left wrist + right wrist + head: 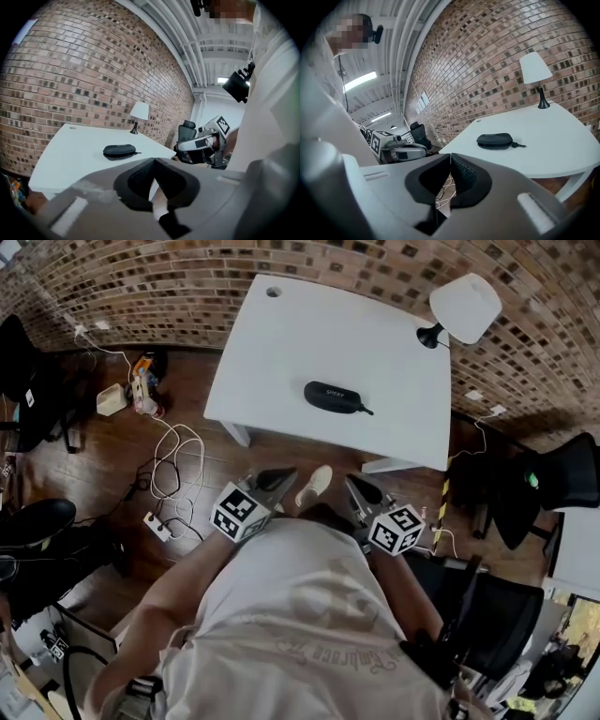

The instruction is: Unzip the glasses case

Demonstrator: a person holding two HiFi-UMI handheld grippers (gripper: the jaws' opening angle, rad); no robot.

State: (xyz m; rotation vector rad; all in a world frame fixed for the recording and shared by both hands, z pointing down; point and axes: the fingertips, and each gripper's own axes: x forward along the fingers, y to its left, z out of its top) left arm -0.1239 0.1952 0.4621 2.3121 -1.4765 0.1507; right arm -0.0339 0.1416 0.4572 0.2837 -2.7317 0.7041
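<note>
While the white tabletop (pixel 281 343) is standing ahead of them, the left hand-held gripper (pixel 277 480) and the right hand-held gripper (pixel 362 489) are hovering side by side short of its near edge, each with jaws pressed together on nothing; the black glasses case (pixel 335 397) is lying closed on the tabletop, well beyond both tips and slightly nearer the right one

You are holding the left gripper (pixel 274 480) and right gripper (pixel 362 489) close to your body, well short of the table (pixel 281 362). The case (pixel 334 397) is lying near its middle, and a lamp (pixel 466 307) is standing at the far right corner.
</note>
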